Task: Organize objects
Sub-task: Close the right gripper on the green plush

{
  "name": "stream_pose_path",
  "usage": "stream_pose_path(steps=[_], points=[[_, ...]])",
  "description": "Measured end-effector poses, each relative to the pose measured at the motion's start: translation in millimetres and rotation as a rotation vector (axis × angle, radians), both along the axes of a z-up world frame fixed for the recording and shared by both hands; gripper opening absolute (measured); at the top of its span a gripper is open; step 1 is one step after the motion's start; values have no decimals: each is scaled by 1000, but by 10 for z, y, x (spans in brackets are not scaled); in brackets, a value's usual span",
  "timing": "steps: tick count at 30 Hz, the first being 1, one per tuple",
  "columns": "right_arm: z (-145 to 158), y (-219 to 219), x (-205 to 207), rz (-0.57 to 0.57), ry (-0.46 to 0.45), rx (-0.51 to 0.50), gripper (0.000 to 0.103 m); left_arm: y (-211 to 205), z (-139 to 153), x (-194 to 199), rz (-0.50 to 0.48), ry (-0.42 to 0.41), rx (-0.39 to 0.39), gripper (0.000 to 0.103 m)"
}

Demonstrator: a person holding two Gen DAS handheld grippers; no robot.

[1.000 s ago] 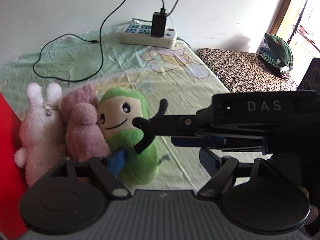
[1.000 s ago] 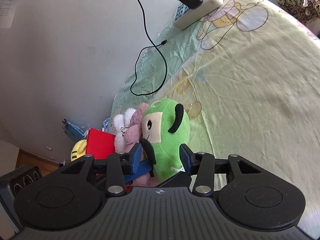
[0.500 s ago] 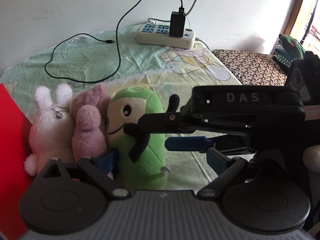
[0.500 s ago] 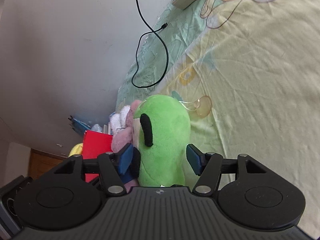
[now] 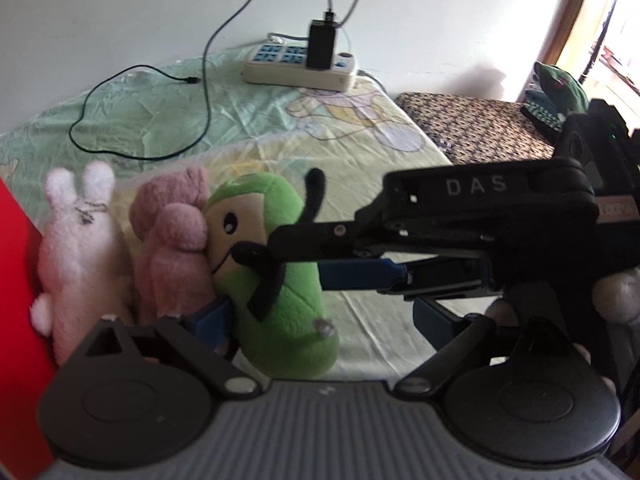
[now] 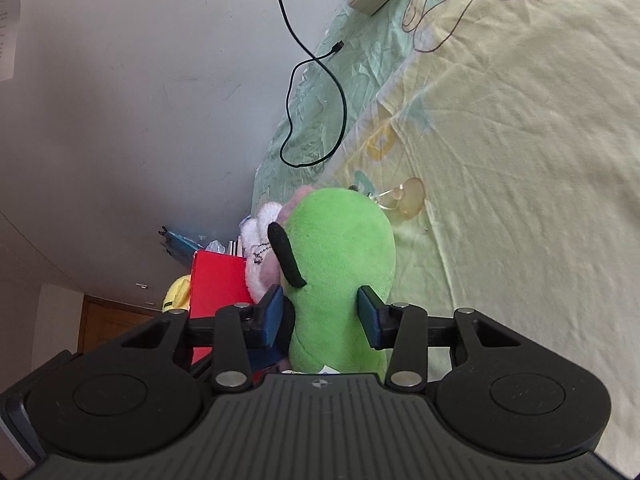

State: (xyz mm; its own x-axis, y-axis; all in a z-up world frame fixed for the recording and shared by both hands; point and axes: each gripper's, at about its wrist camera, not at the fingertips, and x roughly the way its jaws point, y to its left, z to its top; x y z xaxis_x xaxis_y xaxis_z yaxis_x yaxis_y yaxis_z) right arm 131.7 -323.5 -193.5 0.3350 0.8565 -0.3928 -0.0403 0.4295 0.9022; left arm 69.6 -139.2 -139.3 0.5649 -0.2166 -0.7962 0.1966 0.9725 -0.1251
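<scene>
A green plush (image 5: 280, 300) with a smiling face and black arms stands on the bed sheet (image 5: 360, 160), leaning on a pink plush (image 5: 172, 240). A white bunny plush (image 5: 80, 240) sits left of that, against a red box (image 5: 16, 280). My right gripper (image 6: 321, 316) is shut on the green plush (image 6: 340, 260), one blue pad pressing each side. It reaches in from the right in the left wrist view (image 5: 300, 258). My left gripper (image 5: 322, 320) is open, with its left finger (image 5: 212, 316) tucked between the pink and green plushes.
A white power strip (image 5: 300, 68) with a black charger lies by the wall, and its black cable (image 5: 140, 120) loops over the sheet. A patterned cushion (image 5: 480, 128) and folded clothes (image 5: 560, 92) lie to the right. A clear suction cup (image 6: 408, 200) rests behind the green plush.
My right gripper's fingers have drawn in against the green plush after standing wider half a second ago. The plush now leans harder on the pink one. The left gripper stays open.
</scene>
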Motion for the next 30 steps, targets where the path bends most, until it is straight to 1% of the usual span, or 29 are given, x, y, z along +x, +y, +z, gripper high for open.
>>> stream_pose_path(steps=[2,4,7,11,13,16,18,19,20,23,25,26,30], points=[[23,-72,-80,-3,3,-14,42,-44,4,-55,-17,15,-20,94],[35,-139,-160,-2,5,-26,42,-107,5,-124,-43,22,-23,94],[78,-207,-292,12,-6,-68,37,-195,6,-248,-85,29,-22,94],[57,-287,-420,8,-1,-94,37,-278,-4,-412,-145,43,-24,94],[37,-308,-455,-4,-2,-94,37,-292,-31,-441,-156,51,-16,94],[27,-291,-471,-25,-10,-89,39,-248,-7,-434,-138,39,-20,94],[60,-251,-468,-20,-31,-108,42,-194,15,-404,-115,30,-21,97],[69,-235,-451,-20,-40,-122,48,-162,18,-378,-101,28,-23,98],[68,-225,-432,-20,-44,-130,51,-127,13,-346,-88,30,-28,99],[41,-220,-368,-27,-40,-121,56,-38,-59,-210,-54,58,-57,99],[22,-196,-335,-16,-38,-114,57,-11,-125,-131,-42,82,-81,97],[11,-180,-322,-12,-35,-113,57,-18,-152,-104,-43,94,-90,93],[-55,-175,-305,-6,-3,-85,60,-63,-177,-84,-42,91,-60,91]])
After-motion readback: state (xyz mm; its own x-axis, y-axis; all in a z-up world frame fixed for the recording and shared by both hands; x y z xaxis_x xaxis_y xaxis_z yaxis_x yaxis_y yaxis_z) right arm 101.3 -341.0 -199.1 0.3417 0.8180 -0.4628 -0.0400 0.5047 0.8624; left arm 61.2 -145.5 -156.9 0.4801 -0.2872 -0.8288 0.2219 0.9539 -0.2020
